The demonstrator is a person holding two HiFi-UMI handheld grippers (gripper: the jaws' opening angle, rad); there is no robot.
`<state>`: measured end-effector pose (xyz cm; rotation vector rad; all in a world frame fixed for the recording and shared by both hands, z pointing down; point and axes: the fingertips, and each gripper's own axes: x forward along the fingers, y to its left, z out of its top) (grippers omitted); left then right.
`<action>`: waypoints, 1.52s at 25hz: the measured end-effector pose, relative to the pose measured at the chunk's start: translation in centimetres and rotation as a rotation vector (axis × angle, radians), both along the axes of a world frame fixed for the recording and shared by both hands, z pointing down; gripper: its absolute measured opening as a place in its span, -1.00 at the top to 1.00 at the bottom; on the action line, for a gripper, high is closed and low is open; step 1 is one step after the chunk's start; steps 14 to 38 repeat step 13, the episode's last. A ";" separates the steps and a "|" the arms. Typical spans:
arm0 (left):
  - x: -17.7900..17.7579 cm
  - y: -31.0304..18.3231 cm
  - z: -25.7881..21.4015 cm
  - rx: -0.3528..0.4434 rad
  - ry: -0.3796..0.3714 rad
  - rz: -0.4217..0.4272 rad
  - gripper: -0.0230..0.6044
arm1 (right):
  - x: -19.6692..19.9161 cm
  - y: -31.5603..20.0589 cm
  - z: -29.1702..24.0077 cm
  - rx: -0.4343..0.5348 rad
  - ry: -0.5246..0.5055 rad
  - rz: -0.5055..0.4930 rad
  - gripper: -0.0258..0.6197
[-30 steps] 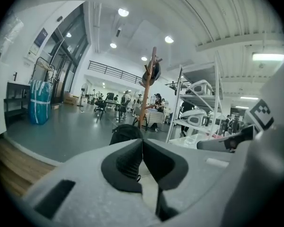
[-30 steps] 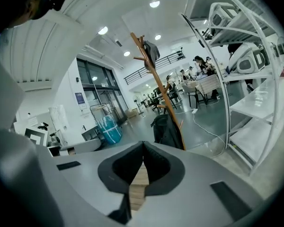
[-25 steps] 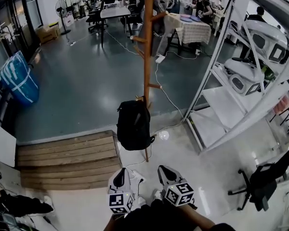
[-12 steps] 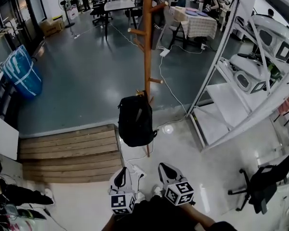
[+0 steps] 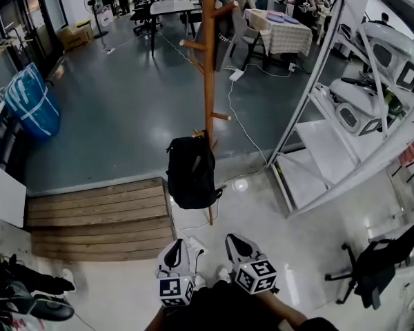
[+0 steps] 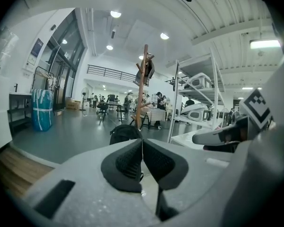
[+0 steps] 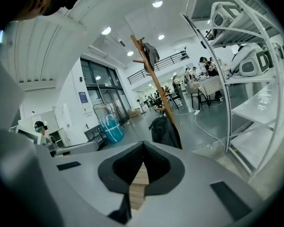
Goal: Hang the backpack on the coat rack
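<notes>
Black fabric backpack [image 5: 191, 173] is already hanging on the wooden coat rack [image 5: 208, 61]; left gripper [image 6: 142, 145] and right gripper [image 7: 143, 152], closed and empty, are likely needing only retreat.

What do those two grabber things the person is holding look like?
The left gripper and right gripper are smooth, pale grey shells. Their fingers are black, ribbed and wedge-shaped. Each carries a white cube printed with black square markers. The person's clothing looks black.
</notes>
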<state>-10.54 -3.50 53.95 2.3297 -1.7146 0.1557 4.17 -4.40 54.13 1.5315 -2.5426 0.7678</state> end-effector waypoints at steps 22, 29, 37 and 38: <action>0.6 -0.5 0.3 -0.005 -0.001 0.009 0.86 | 0.3 -0.4 0.0 0.006 -0.021 -0.003 0.89; 0.6 -0.5 0.3 -0.005 -0.001 0.009 0.86 | 0.3 -0.4 0.0 0.006 -0.021 -0.003 0.89; 0.6 -0.5 0.3 -0.005 -0.001 0.009 0.86 | 0.3 -0.4 0.0 0.006 -0.021 -0.003 0.89; 0.6 -0.5 0.3 -0.005 -0.001 0.009 0.86 | 0.3 -0.4 0.0 0.006 -0.021 -0.003 0.89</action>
